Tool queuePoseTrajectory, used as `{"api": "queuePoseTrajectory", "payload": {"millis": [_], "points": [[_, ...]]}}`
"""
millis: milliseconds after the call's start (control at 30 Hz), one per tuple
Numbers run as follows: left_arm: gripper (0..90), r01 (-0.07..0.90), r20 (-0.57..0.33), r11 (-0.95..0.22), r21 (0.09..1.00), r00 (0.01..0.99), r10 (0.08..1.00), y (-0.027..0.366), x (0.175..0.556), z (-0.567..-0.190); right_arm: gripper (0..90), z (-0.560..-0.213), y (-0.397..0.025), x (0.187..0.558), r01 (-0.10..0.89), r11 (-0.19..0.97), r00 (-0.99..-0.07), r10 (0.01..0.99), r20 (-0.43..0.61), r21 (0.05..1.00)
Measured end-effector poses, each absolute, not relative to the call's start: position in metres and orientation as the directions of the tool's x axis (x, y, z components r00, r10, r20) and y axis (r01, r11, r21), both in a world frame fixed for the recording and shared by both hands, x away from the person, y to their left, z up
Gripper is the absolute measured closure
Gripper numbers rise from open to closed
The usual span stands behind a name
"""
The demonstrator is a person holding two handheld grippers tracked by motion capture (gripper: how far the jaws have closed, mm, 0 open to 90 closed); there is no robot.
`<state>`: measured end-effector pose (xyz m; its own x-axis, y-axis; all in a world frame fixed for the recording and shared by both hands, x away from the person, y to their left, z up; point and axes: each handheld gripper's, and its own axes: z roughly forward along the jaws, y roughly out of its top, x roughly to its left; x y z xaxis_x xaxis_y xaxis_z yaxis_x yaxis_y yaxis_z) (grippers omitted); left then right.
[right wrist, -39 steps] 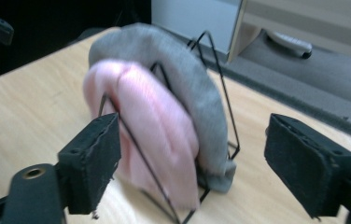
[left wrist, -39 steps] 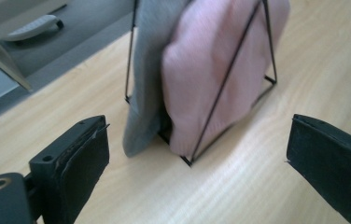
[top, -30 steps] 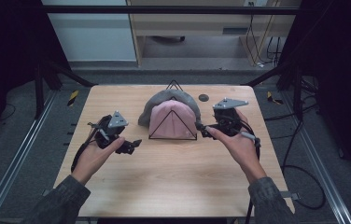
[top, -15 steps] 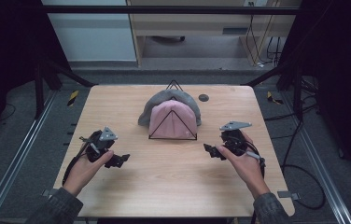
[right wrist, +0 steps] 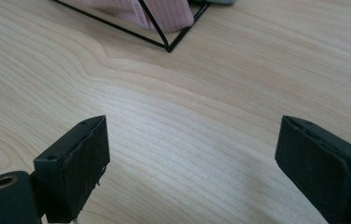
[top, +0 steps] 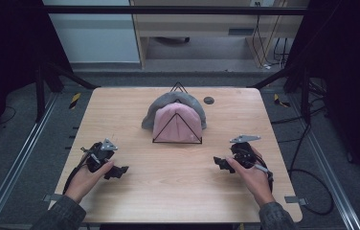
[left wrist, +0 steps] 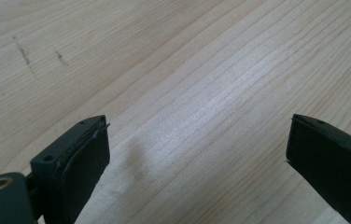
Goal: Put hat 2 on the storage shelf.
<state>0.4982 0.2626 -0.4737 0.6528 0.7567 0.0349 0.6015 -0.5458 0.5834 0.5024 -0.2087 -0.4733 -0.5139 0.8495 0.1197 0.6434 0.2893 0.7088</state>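
pale wood bench (top: 178,191) carries everything, grain running bare under both hands. at its far middle a black wire stand (top: 177,125) props a pink beanie (top: 177,122) with a grey one (top: 168,103) behind it. near the front, well apart from the hats, the left hand-held gripper (top: 118,171) and right hand-held gripper (top: 220,163) hold nothing, jaws spread wide.

Pink hat (top: 177,123) and grey hat (top: 168,103) draped over a black wire stand (top: 176,140).
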Motion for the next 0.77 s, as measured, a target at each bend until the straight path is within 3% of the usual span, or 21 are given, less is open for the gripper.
{"api": "queuePoseTrajectory", "payload": {"millis": [267, 433, 600, 767], "points": [[5.5, 0.613, 0.037, -0.585, 0.531, 0.673, 0.739, 0.259, 0.497, -0.489, 9.7, -0.491, -0.215, 0.501, 0.671, 0.279, -0.489, 0.863, 0.128, 0.688], [0.6, 0.616, 0.020, -0.568, 0.545, 0.668, 0.744, 0.258, 0.495, -0.493, 8.7, -0.498, -0.214, 0.501, 0.683, 0.287, -0.488, 0.863, 0.128, 0.672], [0.0, 0.613, 0.017, -0.561, 0.557, 0.666, 0.746, 0.258, 0.493, -0.494, 4.5, -0.506, -0.205, 0.492, 0.625, 0.366, -0.505, 0.863, -0.001, 0.689], [0.0, 0.610, 0.014, -0.559, 0.561, 0.668, 0.744, 0.259, 0.493, -0.495, 2.7, -0.512, -0.204, 0.487, 0.596, 0.341, -0.490, 0.871, -0.006, 0.727]]}}
